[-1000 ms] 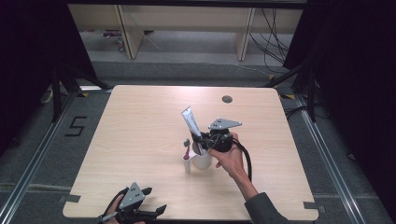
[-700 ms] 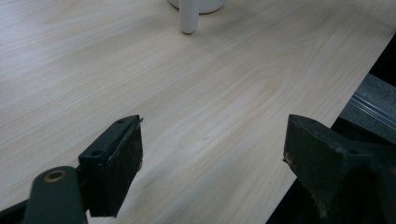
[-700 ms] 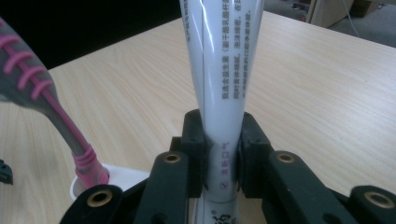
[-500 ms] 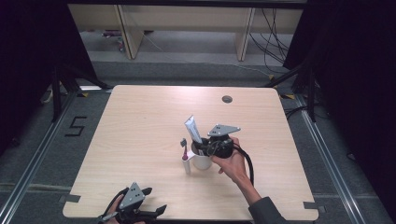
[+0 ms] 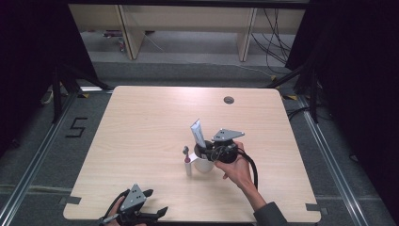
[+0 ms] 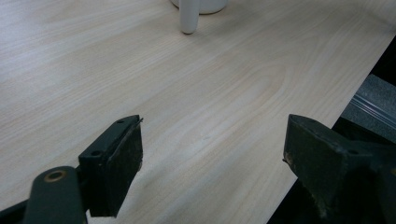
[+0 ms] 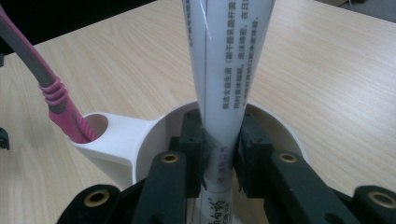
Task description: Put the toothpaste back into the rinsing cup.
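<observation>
A white toothpaste tube (image 5: 197, 133) stands upright in a white cup (image 5: 203, 165) at the middle of the table. My right gripper (image 5: 207, 153) reaches down into the cup from the right. In the right gripper view its pads (image 7: 194, 154) hug the tube (image 7: 229, 60) low inside the cup rim (image 7: 280, 126); the jaws have just been opening slightly, with the tube still between them. A pink and grey toothbrush (image 7: 56, 100) sits in the cup's side holder (image 5: 188, 165). My left gripper (image 5: 157, 209) rests open at the table's near edge, nothing between its jaws (image 6: 212, 154).
A small round grommet (image 5: 228, 100) sits near the table's far edge. The table's near edge (image 6: 322, 126) drops off just right of my left gripper. Dark frame legs and cables stand on the floor beyond the table.
The right hand has sunk a little and lowered the toothpaste tube deeper into the cup. The left gripper has stayed put.
</observation>
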`<state>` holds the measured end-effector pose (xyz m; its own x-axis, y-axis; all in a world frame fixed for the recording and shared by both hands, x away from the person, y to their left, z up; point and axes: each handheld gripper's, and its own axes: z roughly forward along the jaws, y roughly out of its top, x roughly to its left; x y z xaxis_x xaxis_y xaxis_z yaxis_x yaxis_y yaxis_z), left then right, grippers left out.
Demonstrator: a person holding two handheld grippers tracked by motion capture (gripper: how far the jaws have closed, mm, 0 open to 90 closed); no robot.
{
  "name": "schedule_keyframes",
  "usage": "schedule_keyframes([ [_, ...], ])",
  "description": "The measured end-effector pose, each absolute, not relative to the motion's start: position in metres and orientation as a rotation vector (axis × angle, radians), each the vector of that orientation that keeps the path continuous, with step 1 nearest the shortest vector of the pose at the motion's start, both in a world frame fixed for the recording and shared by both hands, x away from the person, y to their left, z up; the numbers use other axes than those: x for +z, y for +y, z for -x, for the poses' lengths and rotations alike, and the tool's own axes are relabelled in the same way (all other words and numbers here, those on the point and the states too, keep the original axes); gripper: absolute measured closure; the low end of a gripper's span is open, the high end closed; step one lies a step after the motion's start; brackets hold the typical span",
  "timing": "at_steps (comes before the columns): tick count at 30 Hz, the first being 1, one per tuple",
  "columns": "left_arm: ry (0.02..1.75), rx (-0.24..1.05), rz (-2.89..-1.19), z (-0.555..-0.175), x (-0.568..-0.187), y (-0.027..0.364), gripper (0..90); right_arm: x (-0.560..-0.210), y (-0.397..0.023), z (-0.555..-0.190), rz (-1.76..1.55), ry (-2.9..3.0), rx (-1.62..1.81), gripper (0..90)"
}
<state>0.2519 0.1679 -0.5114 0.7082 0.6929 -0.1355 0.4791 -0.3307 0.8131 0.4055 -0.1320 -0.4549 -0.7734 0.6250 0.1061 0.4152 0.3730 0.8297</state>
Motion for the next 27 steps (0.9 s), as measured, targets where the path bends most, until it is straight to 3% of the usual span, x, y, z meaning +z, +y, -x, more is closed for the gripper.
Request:
schedule_keyframes([
  [12,0.895,0.289,-2.000,-0.252,-0.512,0.168,19.3,-0.452,-0.136,-0.402,-0.894,2.370,1.351,61.7],
  [27,0.889,0.290,-2.015,-0.252,-0.512,0.167,19.3,-0.441,-0.152,-0.388,-0.952,2.322,1.419,56.1],
])
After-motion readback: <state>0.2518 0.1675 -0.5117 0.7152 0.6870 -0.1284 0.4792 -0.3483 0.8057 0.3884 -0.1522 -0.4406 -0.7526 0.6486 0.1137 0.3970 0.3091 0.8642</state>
